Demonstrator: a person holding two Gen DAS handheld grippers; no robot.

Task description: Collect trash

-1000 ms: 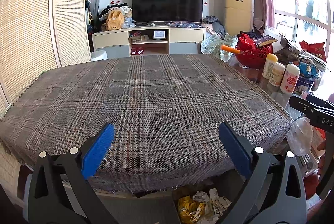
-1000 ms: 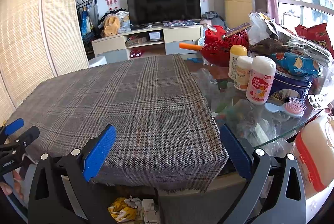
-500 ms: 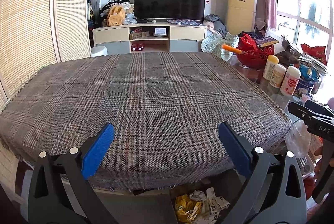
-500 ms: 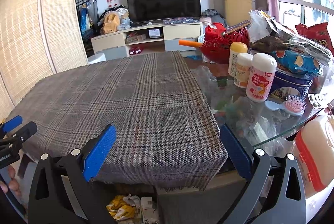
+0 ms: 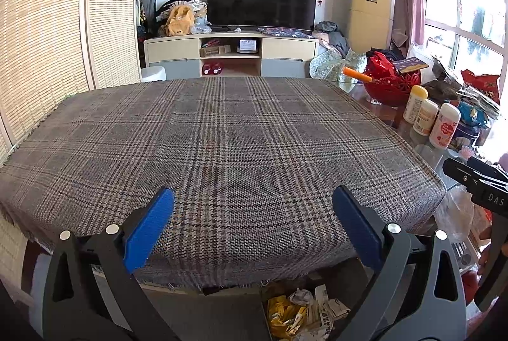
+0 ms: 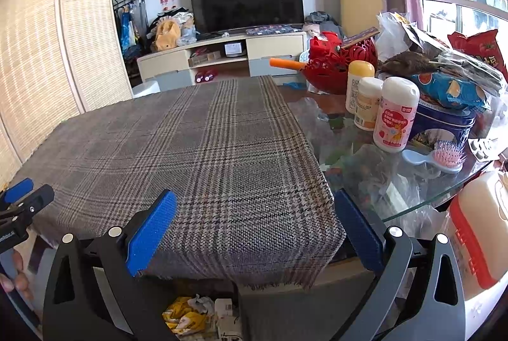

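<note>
Plaid cloth [image 5: 222, 150] covers most of your tabletop [image 6: 397, 188]; bare glass at right carries bottles [image 6: 395, 115], hairbrush [image 6: 444, 158]. Your left gripper [image 5: 254, 226] and right gripper [image 6: 254, 223] both spread wide, holding nothing, over near edge. Crumpled trash [image 5: 295, 315] lies below tabletop edge, under both grippers.

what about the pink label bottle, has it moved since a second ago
No. The pink label bottle is beside the blue tin, same as before.

Glass table [image 6: 412, 201]: plaid cloth [image 5: 222, 150], 3 bottles [image 6: 395, 115], hairbrush [image 6: 444, 157].
</note>
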